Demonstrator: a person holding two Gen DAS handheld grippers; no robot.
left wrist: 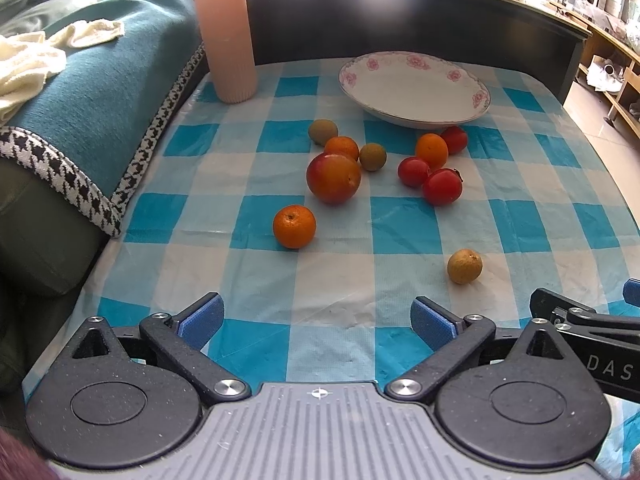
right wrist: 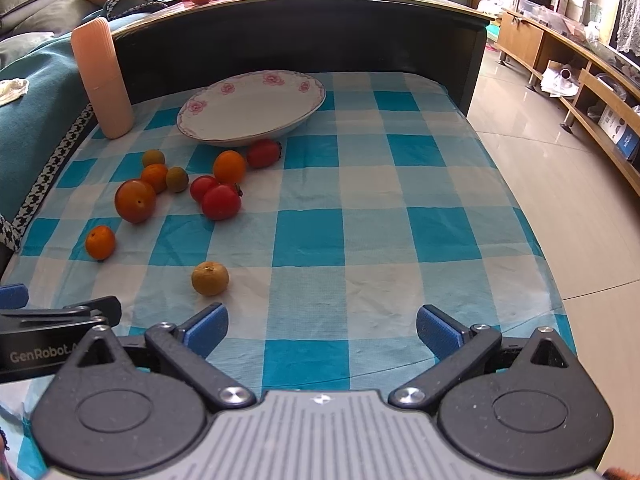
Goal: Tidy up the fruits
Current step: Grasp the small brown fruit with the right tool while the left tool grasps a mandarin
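Several fruits lie loose on the blue-and-white checked cloth (left wrist: 320,292): a big red-orange fruit (left wrist: 333,178), a mandarin (left wrist: 294,221), three red tomatoes around (left wrist: 442,187), small oranges (left wrist: 431,151) and brownish-green longans (left wrist: 464,266). A white plate with pink flowers (left wrist: 416,86) stands empty behind them; it also shows in the right wrist view (right wrist: 252,106). My left gripper (left wrist: 318,322) is open and empty at the near edge. My right gripper (right wrist: 322,330) is open and empty, with a longan (right wrist: 210,278) just ahead of its left finger.
A tall pink ribbed cylinder (left wrist: 224,32) stands at the back left beside the plate. A teal blanket on a sofa (left wrist: 92,92) borders the table's left. A dark raised counter (left wrist: 400,16) runs behind. The floor (right wrist: 560,200) drops off on the right.
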